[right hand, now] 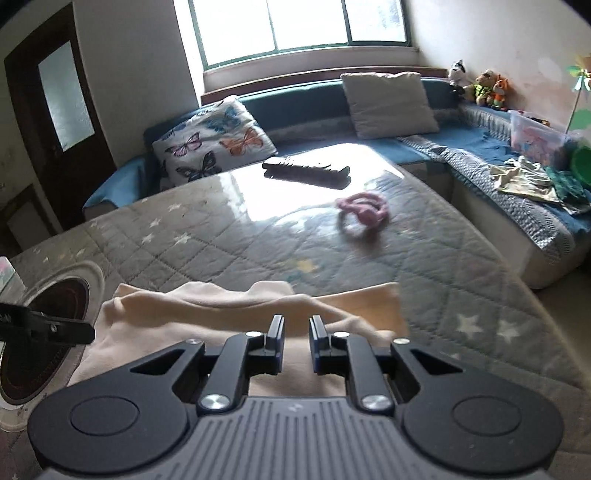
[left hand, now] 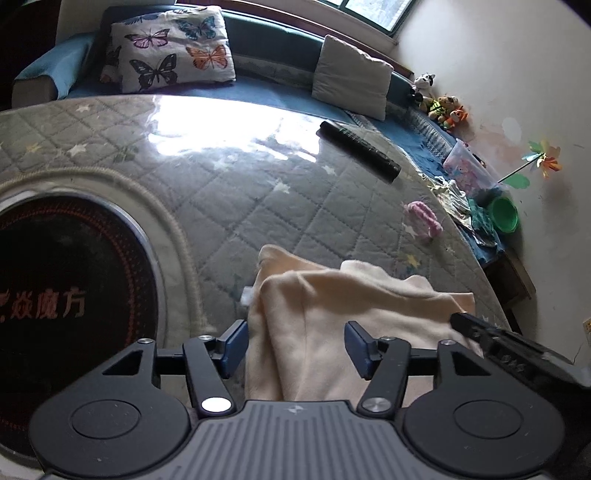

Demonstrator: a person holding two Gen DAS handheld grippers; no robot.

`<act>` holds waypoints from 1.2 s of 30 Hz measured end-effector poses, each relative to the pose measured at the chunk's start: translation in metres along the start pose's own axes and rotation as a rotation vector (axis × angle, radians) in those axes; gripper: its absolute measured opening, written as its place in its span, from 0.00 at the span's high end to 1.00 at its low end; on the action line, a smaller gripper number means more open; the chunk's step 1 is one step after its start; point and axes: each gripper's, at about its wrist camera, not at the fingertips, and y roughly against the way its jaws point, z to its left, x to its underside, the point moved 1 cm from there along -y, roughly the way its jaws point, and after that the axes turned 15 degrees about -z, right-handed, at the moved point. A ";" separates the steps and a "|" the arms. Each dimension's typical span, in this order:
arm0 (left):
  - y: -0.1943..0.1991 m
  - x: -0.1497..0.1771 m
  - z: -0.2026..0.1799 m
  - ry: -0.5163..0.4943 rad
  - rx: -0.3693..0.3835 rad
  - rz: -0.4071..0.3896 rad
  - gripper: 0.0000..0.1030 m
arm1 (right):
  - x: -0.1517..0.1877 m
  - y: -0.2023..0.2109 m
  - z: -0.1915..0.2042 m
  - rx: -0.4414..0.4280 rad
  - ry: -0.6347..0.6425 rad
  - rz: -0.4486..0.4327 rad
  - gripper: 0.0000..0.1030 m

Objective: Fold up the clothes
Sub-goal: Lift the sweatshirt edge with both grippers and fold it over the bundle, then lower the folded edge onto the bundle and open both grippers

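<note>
Cream fleece garment (left hand: 332,317) – rumpled, partly doubled, lower centre on the quilted grey table cover (left hand: 221,192) | left gripper (left hand: 295,347) spread wide astride one edge | right gripper (right hand: 296,341) narrowly parted, pinching nothing – likely poised for a fold.

bright window (right hand: 303,24) – blue sofa (right hand: 480,144), dark door (right hand: 59,107).

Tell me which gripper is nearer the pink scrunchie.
Right. The right gripper hovers over the cream garment's right part, on the scrunchie's side; the left gripper is farther left, by the round heater.
</note>
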 end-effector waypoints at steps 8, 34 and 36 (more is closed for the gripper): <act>-0.023 -0.004 -0.009 -0.029 -0.021 0.011 0.35 | 0.009 -0.023 0.007 0.022 0.013 0.027 0.79; -0.015 0.005 -0.016 -0.139 -0.069 -0.020 0.22 | 0.019 0.007 0.046 0.006 0.148 0.005 0.33; -0.008 0.006 -0.016 -0.144 -0.065 -0.030 0.19 | 0.021 0.013 0.050 0.002 0.165 0.004 0.26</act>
